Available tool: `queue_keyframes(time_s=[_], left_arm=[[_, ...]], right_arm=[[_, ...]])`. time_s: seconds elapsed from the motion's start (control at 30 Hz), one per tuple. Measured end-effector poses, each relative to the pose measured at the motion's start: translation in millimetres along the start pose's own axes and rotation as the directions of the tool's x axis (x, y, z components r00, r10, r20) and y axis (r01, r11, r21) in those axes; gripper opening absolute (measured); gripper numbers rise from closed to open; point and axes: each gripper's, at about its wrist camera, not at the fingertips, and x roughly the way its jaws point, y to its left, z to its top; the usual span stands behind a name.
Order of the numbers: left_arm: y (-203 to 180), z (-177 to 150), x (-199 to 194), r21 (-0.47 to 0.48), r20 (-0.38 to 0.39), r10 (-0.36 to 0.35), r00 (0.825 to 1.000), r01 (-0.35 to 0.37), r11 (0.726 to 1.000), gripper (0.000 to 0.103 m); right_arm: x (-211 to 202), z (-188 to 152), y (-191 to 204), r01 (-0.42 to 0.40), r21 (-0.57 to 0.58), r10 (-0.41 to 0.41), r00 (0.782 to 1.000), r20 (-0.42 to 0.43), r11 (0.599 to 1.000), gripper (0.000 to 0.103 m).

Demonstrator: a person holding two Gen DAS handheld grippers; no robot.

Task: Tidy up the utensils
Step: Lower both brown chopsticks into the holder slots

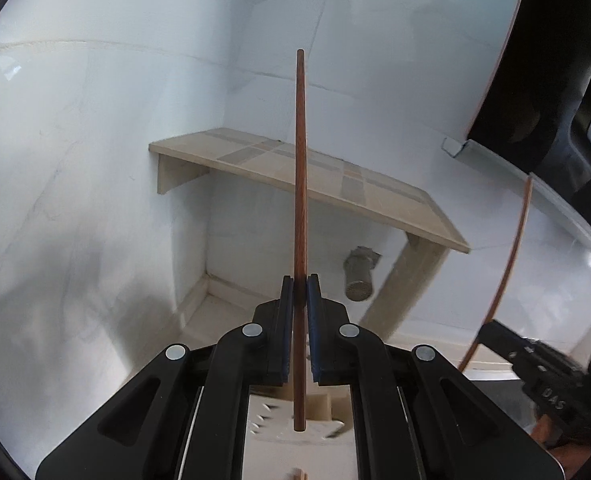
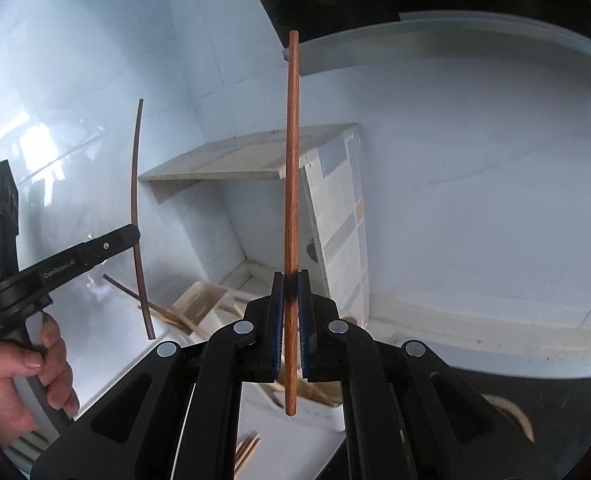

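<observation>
- The left gripper has its blue-padded black jaws clamped on a slim, round, dark-brown wooden chopstick, which stands upright and tapers toward its top.
- The right gripper is clamped the same way on a second chopstick, reddish-brown, smooth and upright.
- Both point slightly downward toward a pale tiled shelf in a white corner.
- A hand wraps the left gripper's handle.
- Below, a light wooden box holds pale sticks.
</observation>
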Motion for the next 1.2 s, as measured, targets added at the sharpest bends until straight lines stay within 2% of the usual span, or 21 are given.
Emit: queue_keyframes(time_s=[0.13, 0.27, 0.37, 0.83, 1.2], left_arm=[[5, -1, 9, -0.035, 0.005, 0.003, 1.0, -0.003, 0.999, 0.006], [1, -2, 14, -0.011, 0.035, 0.024, 0.999, -0.023, 1.0, 0.006], [1, -4, 18, -0.011, 0.057, 0.025, 0.998, -0.025, 1.0, 0.006], [5, -12, 27, 0.012, 0.101, 0.037, 0.994, -0.038, 0.999, 0.006], [-2, -12, 30, 0.043, 0.091, 0.03, 0.995, -0.034, 0.999, 0.006]], right_arm=[[4, -1, -1, 0.019, -0.023, -0.019, 1.0, 0.019, 1.0, 0.007], [2, -1, -5, 0.021, 0.0, -0.021, 0.998, 0.053, 1.0, 0.007], [3, -4, 0, 0.025, -0.037, -0.023, 0.997, 0.067, 0.999, 0.007], [4, -32, 12, 0.052, -0.153, -0.042, 0.997, 0.065, 0.987, 0.007], [10, -32, 11, 0.054, -0.147, -0.05, 0.998, 0.03, 0.988, 0.007]])
